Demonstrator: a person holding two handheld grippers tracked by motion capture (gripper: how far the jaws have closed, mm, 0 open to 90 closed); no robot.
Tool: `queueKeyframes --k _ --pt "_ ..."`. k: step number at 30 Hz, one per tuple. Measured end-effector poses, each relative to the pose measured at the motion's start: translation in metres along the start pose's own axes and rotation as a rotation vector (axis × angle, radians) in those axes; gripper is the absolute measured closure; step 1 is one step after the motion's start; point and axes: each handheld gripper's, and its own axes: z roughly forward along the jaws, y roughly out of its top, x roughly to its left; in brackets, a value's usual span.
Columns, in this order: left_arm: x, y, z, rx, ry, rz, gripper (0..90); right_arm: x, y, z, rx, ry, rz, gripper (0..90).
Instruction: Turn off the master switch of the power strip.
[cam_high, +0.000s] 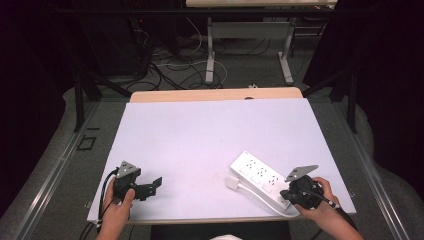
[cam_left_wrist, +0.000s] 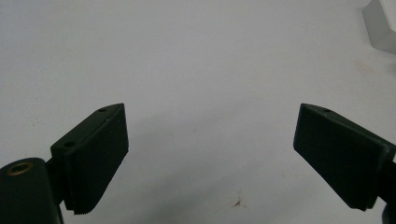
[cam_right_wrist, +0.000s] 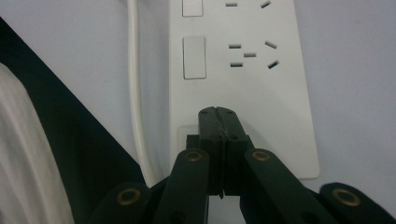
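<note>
While both hands sit at the near edge of the white table (cam_high: 210, 135), the high view puts the left gripper (cam_high: 150, 187) at about 7 o'clock of the tabletop, held by the left hand (cam_high: 119, 206), its jaws apart over bare surface. A white power strip (cam_high: 260, 177) lies at about 5 o'clock, slanting from the table's middle toward the near right corner, with a white plug (cam_high: 232, 183) just beside its left side. At the strip's near end, the right hand (cam_high: 325, 205) holds the right gripper (cam_high: 289, 196) over it.

Along the left gripper's own view, its two black jaws stand wide apart, released, with bare white table between them; a corner of the power strip (cam_left_wrist: 380, 25) shows at 1 o'clock.

Along the right gripper's own view, the jaws are clenched together with nothing between them, tips (cam_right_wrist: 217, 114) over the near end of the power strip (cam_right_wrist: 243, 93). Sockets and a rectangular switch (cam_right_wrist: 194, 58) lie toward 12 o'clock, and the white cord (cam_right_wrist: 135, 84) runs along the strip at 10 o'clock.
</note>
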Motion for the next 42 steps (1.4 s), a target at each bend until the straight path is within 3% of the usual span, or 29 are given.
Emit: queueKeyframes --k 6,11,14,17,22,26,27,42 --pt "0.0004 -0.0001 0.0001 -0.001 0.002 0.002 10.4 0.0017 -0.0015 0.0011 0.008 -0.004 0.019 90.0" --pt "0.0 0.0 -0.0001 0.001 0.0 0.001 10.4 0.0017 -0.0022 0.0017 0.029 0.003 0.001 90.0" --pt "-0.0001 -0.0001 0.0 0.001 0.001 0.003 10.4 0.0039 -0.0022 0.0038 0.007 -0.037 -0.012 90.0" --pt "0.0001 0.0 -0.0006 0.007 -0.002 0.002 10.4 0.0053 -0.0031 0.004 0.009 -0.035 -0.037 90.0" --pt "0.0003 -0.0001 -0.001 0.008 -0.002 0.004 10.5 0.0077 -0.0042 0.0043 -0.002 -0.061 -0.019 90.0" --pt "0.0008 0.0002 -0.0012 0.009 0.001 0.004 10.5 0.0039 -0.0035 0.0027 -0.026 -0.038 0.017 90.0" --pt "0.0008 0.0002 -0.0012 0.008 0.001 0.002 10.4 0.0022 -0.0035 0.0017 -0.016 -0.005 0.048 90.0" --pt "0.0006 0.0002 -0.0011 0.008 0.0 0.002 10.5 0.0001 -0.0005 0.0003 -0.023 0.0 0.043 81.7"
